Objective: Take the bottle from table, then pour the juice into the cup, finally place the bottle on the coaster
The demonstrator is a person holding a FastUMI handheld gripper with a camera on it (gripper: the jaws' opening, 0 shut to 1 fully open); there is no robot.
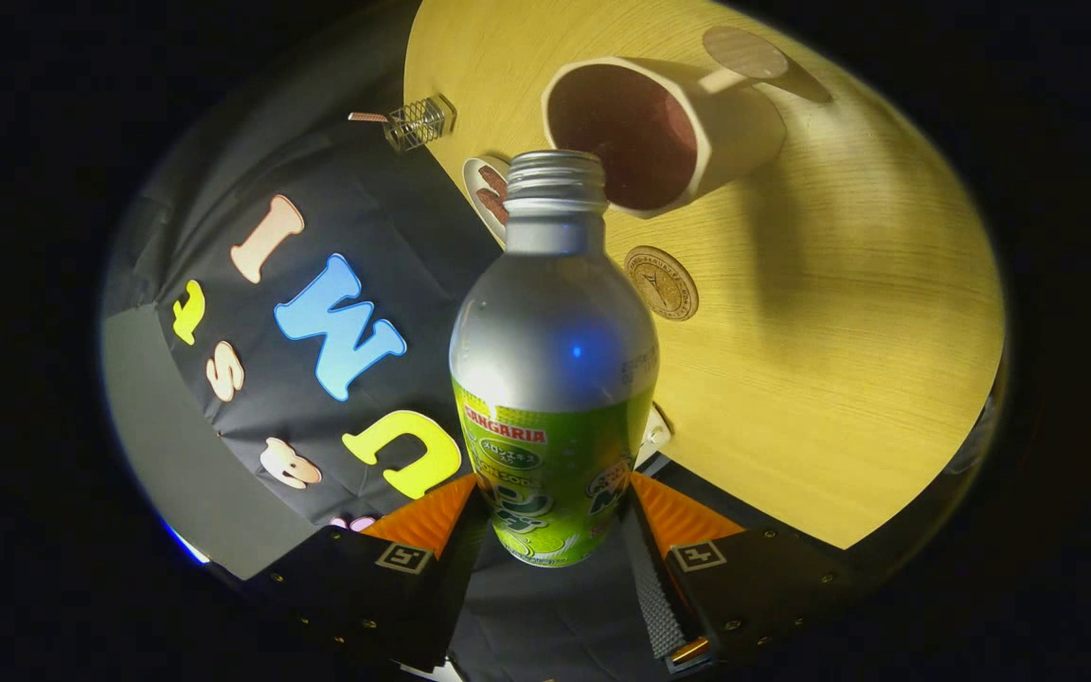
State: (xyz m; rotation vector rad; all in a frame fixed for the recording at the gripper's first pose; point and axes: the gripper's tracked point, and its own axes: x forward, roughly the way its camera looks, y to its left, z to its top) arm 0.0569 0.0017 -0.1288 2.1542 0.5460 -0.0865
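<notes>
My gripper [550, 516] is shut on a silver bottle [553, 350] with a green label, both fingers pressing its lower body. The bottle is tilted over, and its uncapped threaded neck [556, 180] points at the rim of a white octagonal cup [688, 128] with a dark inside. The cup stands on the wooden table [839, 313] beyond the bottle's mouth, its handle on the far side. A round tan coaster [661, 282] lies on the table just beside the bottle's shoulder, nearer to me than the cup. I see no liquid streaming from the mouth.
A small white dish [487, 194] with dark pieces sits beside the bottle's neck near the table's edge. Farther along that edge stands a small wire holder [419, 121]. The black cloth wall hangs beyond the table's edge.
</notes>
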